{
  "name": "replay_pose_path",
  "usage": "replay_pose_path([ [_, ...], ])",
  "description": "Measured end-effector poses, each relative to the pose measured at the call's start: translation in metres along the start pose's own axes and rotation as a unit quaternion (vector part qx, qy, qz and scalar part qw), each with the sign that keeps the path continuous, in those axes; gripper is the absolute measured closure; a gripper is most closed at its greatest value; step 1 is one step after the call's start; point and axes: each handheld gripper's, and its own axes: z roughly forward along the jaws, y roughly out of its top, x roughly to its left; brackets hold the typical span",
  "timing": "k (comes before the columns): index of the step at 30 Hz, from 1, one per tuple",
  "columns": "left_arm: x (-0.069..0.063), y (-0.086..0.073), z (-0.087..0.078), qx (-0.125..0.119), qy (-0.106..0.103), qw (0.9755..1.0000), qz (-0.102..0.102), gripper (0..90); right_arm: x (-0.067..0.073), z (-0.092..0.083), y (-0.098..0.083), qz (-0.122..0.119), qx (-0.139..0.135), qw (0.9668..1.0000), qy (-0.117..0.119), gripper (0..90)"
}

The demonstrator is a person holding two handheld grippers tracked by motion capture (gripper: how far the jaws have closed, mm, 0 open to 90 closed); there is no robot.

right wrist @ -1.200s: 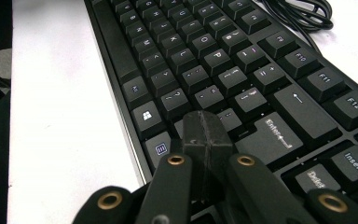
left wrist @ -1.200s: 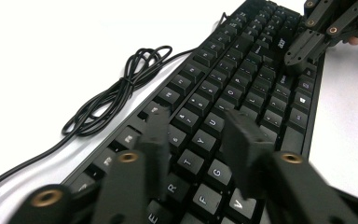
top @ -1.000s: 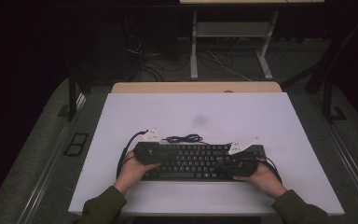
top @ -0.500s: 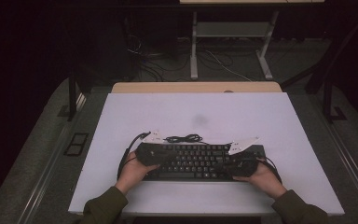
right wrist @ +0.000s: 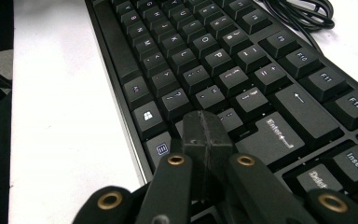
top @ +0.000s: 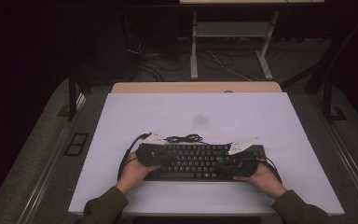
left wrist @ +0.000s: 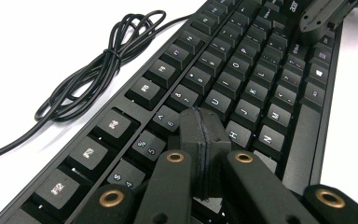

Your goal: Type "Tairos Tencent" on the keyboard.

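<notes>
Over the keyboard (top: 200, 161), both grippers' jaws sit pressed together.

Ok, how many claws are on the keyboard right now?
2. The left claw is over the keyboard's left end, shut above the G/H keys; the right claw is at its right end, shut near Enter.

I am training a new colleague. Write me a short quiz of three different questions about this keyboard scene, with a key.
1. True or false: the left claw has its jaws pressed together, holding nothing.
2. Which side of the keyboard does the coiled cable lie on? A) the person's side B) the far side C) on the keys
3. Fill in: the right claw hovers near the large key marked ____.

Key: 1 true; 2 B; 3 Enter.
</notes>
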Motion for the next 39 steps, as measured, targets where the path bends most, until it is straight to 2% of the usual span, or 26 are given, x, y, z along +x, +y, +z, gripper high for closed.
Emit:
replay_pose_path([
  [6, 0.001, 0.002, -0.008, -0.017, 0.002, 0.9998, -0.005, 89.2, 0.0, 0.0, 0.0, 0.0, 0.0, 1.0, 0.001, 89.3],
  [11, 0.001, 0.002, -0.015, -0.031, 0.005, 0.9993, -0.017, 84.7, 0.0, 0.0, 0.0, -0.002, 0.0, 1.0, 0.0, 89.3],
  [18, 0.0, -0.004, -0.023, -0.037, 0.009, 0.9989, -0.028, 65.5, 0.0, 0.0, 0.0, 0.0, 0.0, 1.0, 0.0, 89.3],
  [21, 0.0, -0.006, -0.027, -0.041, 0.012, 0.9987, -0.027, 57.2, 0.0, 0.0, 0.0, -0.002, -0.001, 1.0, 0.0, 89.3],
  [26, -0.001, -0.009, -0.031, -0.05, 0.014, 0.9982, -0.028, 38.7, 0.0, 0.0, 0.0, -0.001, 0.0, 1.0, 0.0, 89.3],
  [31, -0.003, -0.012, -0.036, -0.054, 0.031, 0.9977, -0.026, 22.0, -0.001, 0.0, 0.0, -0.001, -0.001, 1.0, 0.0, 89.3],
  [39, -0.004, -0.017, -0.038, -0.055, 0.029, 0.9976, -0.031, 21.6, -0.001, -0.003, 0.001, -0.001, -0.008, 1.0, -0.001, 89.2],
])
